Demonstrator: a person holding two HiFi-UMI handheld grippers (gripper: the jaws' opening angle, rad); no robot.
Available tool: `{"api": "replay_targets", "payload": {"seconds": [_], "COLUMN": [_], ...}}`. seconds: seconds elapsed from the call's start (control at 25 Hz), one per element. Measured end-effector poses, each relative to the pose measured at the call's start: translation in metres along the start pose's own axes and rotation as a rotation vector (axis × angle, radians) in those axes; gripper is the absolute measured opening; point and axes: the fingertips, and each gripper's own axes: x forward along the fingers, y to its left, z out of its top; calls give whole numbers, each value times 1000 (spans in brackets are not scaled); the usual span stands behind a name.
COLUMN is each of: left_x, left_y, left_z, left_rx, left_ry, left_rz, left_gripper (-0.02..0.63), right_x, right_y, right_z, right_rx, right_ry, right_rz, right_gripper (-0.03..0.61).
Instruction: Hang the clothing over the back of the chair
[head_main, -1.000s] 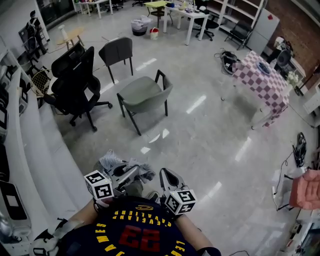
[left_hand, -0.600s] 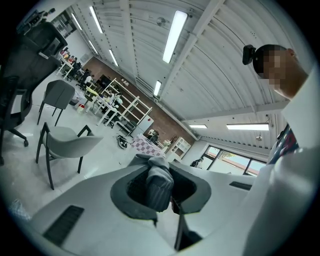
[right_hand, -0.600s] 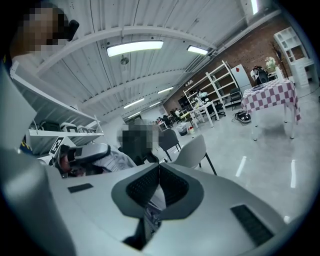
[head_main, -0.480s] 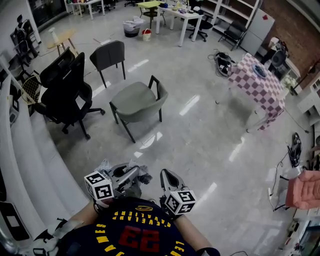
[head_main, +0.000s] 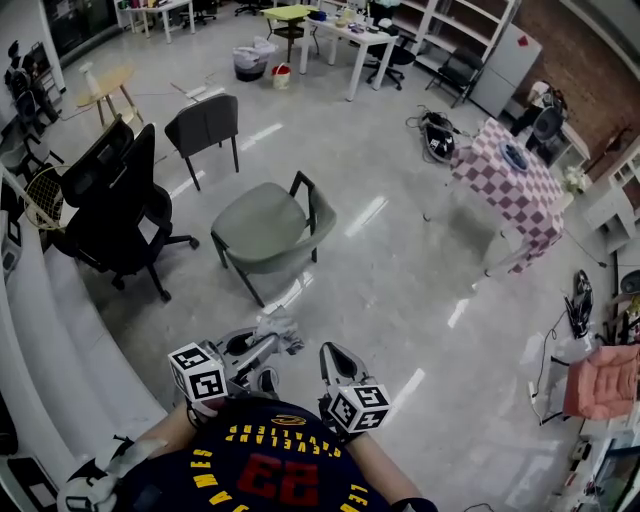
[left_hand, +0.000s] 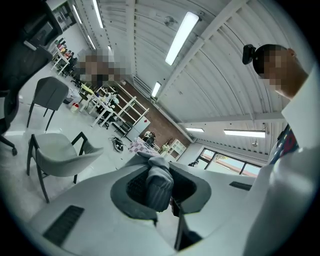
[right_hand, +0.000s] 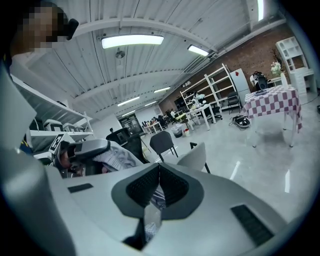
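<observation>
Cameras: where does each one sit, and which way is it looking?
Head view: on the person's head, looking steeply down at the floor, the armchair, left gripper and right gripper; their shirt shows.
Left gripper view: on the left gripper, looking along its jaws, shut on clothing; the person shows at right.
Right gripper view: on the right gripper, looking along its jaws, shut on the clothing; the left gripper shows at left.
Shared: all three show the armchair.

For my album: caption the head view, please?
Left hand-held gripper and right hand-held gripper hold gray clothing before a gray chair.
</observation>
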Motion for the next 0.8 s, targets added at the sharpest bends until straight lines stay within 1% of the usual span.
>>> {"api": "replay_targets", "payload": {"seconds": [0.28, 0.52, 0.68, 0.8], "left_x": [-2, -7, 4, 11], "left_y": [50, 88, 96, 101], "left_z": [33, 35, 34, 33], "left_rx": [-43, -72, -96, -91], "left_ry": [-5, 15, 29, 42], "left_rz": [-21, -26, -31, -40], "left_gripper": [64, 64, 64, 64], "right_x": [48, 64, 72, 78], "right_y": [9, 6, 2, -4], "right_z": [9, 2, 2, -1], "right_rx": [-22, -11, -13, 2], "right_ry": [41, 78, 89, 95], "right_rz": [-42, -92, -101, -103], "right_gripper": [9, 9, 9, 9]}}
